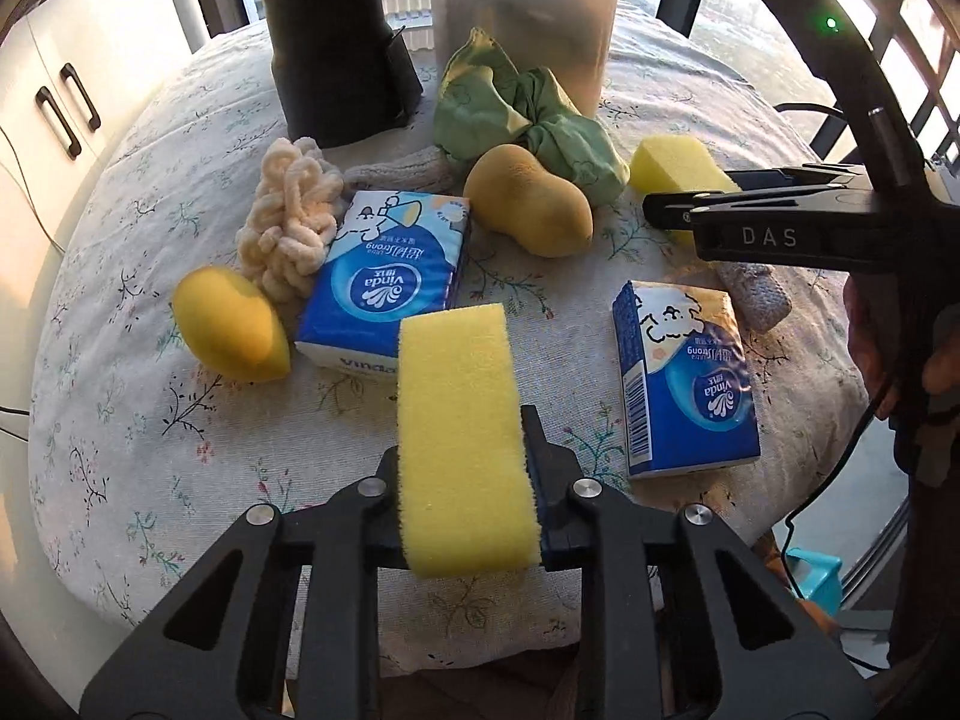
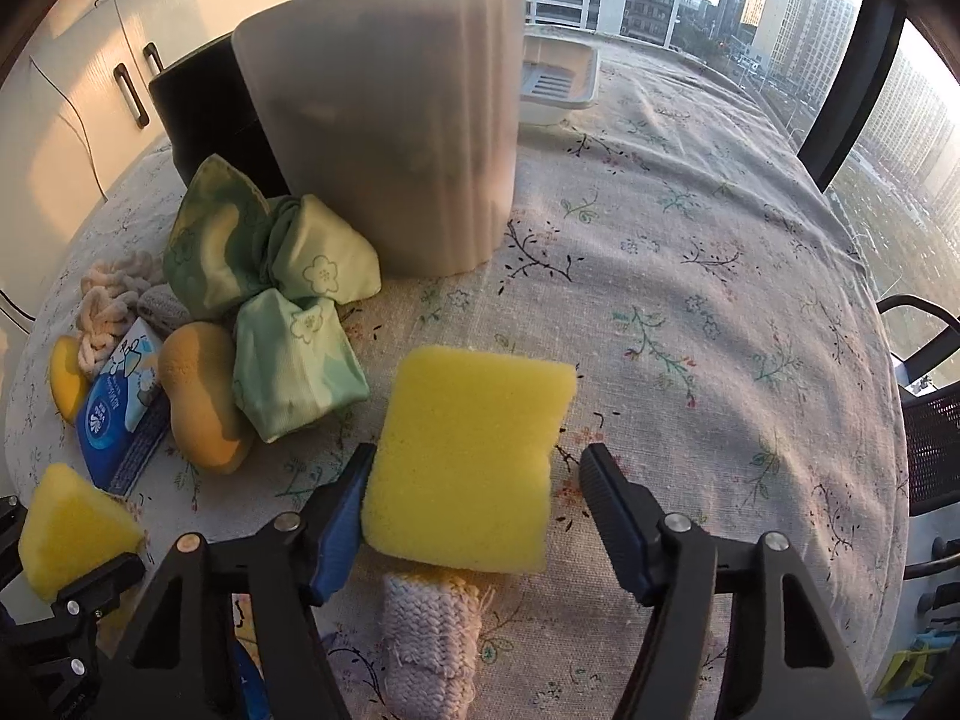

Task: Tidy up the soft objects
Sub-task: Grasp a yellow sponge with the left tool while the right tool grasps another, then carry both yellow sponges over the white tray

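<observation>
A yellow sponge block (image 1: 462,420) stands upright in my left gripper (image 1: 465,441), which is shut on it low over the near table. The right wrist view catches that same gripper (image 2: 78,570) at the lower left. A second yellow sponge (image 2: 468,456) lies between the fingers of my right gripper (image 2: 478,459). The left pad touches its side, while the right pad stands off with a gap, so this gripper is open. In the left wrist view the right gripper (image 1: 672,201) reaches in from the right over that sponge (image 1: 666,165).
On the flowered tablecloth (image 2: 690,276) lie two blue tissue packs (image 1: 384,288) (image 1: 684,378), a cream yarn bundle (image 1: 294,222), a yellow egg-shaped sponge (image 1: 231,324), a tan pear-shaped sponge (image 1: 528,198), a green cloth bundle (image 2: 270,288) and a knitted cloth (image 2: 432,630). A black bin (image 1: 336,48) and a grey bin (image 2: 390,138) stand behind.
</observation>
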Motion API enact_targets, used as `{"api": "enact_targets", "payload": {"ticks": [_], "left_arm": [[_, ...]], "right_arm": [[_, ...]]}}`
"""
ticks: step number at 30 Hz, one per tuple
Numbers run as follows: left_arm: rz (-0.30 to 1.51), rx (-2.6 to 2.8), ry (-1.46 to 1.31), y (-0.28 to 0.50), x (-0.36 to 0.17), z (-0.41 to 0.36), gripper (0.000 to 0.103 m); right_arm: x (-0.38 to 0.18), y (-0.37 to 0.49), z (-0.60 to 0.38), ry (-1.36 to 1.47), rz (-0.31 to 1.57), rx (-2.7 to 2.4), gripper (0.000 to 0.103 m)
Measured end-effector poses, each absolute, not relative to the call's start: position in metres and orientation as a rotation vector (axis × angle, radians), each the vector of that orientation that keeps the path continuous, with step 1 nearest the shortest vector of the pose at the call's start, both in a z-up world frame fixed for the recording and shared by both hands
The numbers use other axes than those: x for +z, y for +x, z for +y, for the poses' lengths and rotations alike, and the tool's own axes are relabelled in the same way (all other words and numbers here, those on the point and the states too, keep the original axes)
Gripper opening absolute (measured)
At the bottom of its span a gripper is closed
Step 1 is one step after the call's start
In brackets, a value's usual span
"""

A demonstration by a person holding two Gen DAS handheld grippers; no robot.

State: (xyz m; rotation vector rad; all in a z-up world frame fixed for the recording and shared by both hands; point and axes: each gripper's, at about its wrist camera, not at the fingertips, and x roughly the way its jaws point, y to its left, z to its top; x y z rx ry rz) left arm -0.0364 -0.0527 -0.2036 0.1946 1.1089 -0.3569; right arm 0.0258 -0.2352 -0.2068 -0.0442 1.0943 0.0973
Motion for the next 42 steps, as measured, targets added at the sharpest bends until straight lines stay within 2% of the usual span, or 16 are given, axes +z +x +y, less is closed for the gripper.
{"api": "enact_targets", "payload": {"ticks": [1, 3, 9, 25, 42], "left_arm": [[1.099, -0.356, 0.185, -0.036, -0.202, -0.052, 0.022], [1.084, -0.364, 0.151, -0.036, -0.196, -0.046, 0.022], [1.011, -0.366, 0.121, -0.042, -0.174, -0.033, 0.022], [0.892, -0.294, 0.064, -0.018, -0.128, 0.006, 0.022], [0.901, -0.121, 0.026, 0.107, -0.142, 0.077, 0.022]], "right_arm": [[-0.207, 0.023, -0.236, -0.046, 1.083, 0.099, 0.066], [-0.205, 0.02, -0.236, -0.038, 1.075, 0.104, 0.053], [-0.196, 0.014, -0.253, 0.148, 1.09, 0.136, 0.052], [-0.132, -0.001, -0.264, 0.116, 0.93, 0.032, 0.052], [-0.137, 0.078, -0.301, 0.13, 0.956, -0.113, 0.052]]}}
